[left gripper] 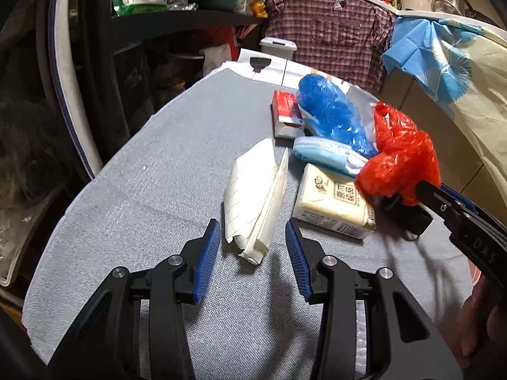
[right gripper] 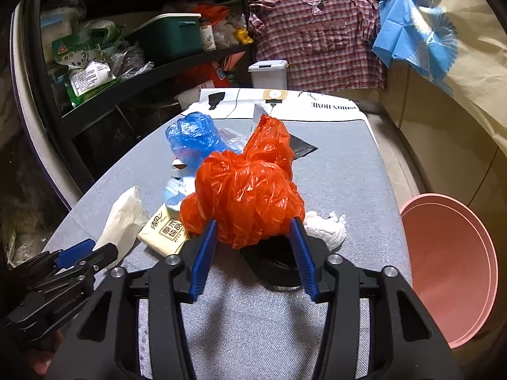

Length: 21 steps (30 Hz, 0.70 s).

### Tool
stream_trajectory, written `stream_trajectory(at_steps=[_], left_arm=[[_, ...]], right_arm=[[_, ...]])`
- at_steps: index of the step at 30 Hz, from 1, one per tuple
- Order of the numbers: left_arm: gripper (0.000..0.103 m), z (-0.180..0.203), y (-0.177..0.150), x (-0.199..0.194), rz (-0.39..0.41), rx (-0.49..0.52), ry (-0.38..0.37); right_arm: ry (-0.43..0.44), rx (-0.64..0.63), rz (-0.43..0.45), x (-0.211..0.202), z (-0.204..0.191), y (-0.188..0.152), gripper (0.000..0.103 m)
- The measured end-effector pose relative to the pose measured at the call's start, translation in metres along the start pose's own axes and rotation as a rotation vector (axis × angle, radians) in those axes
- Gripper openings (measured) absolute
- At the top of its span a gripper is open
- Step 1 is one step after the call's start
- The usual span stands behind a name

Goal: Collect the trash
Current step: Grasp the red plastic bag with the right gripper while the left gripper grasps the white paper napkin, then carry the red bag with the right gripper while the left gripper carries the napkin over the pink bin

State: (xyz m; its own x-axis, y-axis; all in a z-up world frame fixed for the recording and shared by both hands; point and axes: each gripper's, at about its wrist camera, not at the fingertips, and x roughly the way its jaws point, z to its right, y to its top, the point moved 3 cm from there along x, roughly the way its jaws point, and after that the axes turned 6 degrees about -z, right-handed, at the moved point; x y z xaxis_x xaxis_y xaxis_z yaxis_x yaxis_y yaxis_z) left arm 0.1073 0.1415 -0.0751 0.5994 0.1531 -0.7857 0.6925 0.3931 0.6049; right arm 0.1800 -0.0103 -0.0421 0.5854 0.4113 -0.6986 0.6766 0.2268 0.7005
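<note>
A crumpled red plastic bag [right gripper: 247,196] sits between the fingers of my right gripper [right gripper: 253,247], above the grey table; the pads touch its sides, and it shows in the left wrist view [left gripper: 399,155] too. My left gripper [left gripper: 252,250] is open, its fingers on either side of the near end of a folded white paper [left gripper: 253,196]. A cream tissue pack [left gripper: 332,204], a blue face mask [left gripper: 326,155], a blue plastic bag [left gripper: 329,110] and a red-and-white box [left gripper: 285,114] lie behind. A white crumpled tissue [right gripper: 326,226] lies right of the red bag.
The table has a grey cloth [left gripper: 152,190]. A pink round bin [right gripper: 450,269] stands low at the table's right. A white printed bag [right gripper: 285,103] lies at the far end. A dark shelf with clutter [right gripper: 126,47] is on the left. A small white bin [right gripper: 268,74] stands behind.
</note>
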Motion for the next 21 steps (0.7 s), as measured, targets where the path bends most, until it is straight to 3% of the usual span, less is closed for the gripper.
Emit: stream_trajectory(at_steps=[10, 14, 21], left_arm=[[0.012, 0.005, -0.003, -0.001, -0.006, 0.03, 0.001], [0.009, 0.006, -0.003, -0.003, -0.003, 0.038, -0.001], [0.008, 0.009, -0.003, -0.017, 0.03, 0.054, -0.016]], right_arm=[[0.02, -0.01, 0.012, -0.005, -0.001, -0.002, 0.008], [0.019, -0.039, 0.049, -0.015, -0.007, -0.002, 0.0], [0.009, -0.04, 0.093, -0.035, -0.005, -0.001, 0.0]])
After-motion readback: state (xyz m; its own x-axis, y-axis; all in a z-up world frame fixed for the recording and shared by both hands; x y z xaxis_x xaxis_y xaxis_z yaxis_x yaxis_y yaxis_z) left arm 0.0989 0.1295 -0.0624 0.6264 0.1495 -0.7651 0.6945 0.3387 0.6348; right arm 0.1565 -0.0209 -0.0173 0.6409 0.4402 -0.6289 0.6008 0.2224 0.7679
